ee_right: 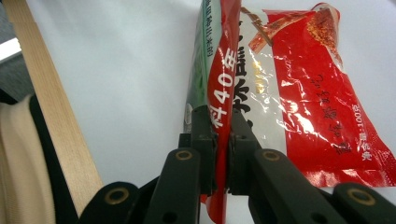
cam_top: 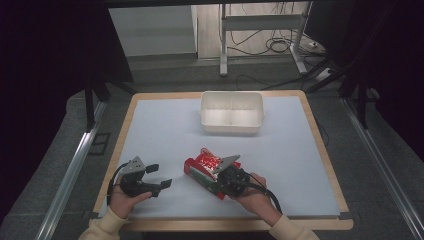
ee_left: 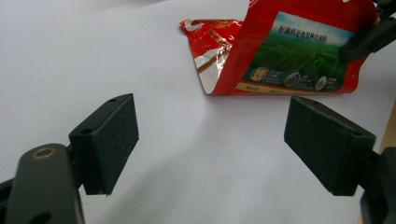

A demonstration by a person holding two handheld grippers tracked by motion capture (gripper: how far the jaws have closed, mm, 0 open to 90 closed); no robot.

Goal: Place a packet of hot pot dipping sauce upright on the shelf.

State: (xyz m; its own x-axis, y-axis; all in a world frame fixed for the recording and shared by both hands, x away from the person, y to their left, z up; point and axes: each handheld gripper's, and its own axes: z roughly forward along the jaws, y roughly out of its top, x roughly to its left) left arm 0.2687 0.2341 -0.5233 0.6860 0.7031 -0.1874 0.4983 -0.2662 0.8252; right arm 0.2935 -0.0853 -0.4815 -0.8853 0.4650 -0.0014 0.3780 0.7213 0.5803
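Red foil packet [cam_top: 207,170] is lying on the white tabletop [cam_top: 165,135] in the lower middle of the high view, with the right claw [cam_top: 220,175] sitting over its lower right end and a hand wrapping the claw body from below. Left claw [cam_top: 159,176] is resting in the lower left of that frame, well apart from the packet, with its jaws standing apart and nothing between them. White tub [cam_top: 232,112] is standing in the upper middle of the frame, well apart from both claws. Wooden edging [cam_top: 320,135] is framing the white surface on all visible sides.

Moving to the left gripper view, the two black pads [ee_left: 112,140] are standing wide apart over bare white tabletop [ee_left: 201,168]. Packet [ee_left: 285,51] is showing in the upper right of the frame, its green landscape print facing the camera and its torn silver end pointing to the left; a black jaw of the other claw [ee_left: 369,37] is pressing on its right edge.

Moving to the right gripper view, the right claw [ee_right: 223,140] is clamping a thin fold of the packet [ee_right: 308,93], the pads pressing on it from both sides at the centre of the frame. Remaining packet is spreading to the right, crinkled and glossy. Wooden edging [ee_right: 56,116] is running down the left side, with a cream sleeve [ee_right: 18,163] at the lower left.
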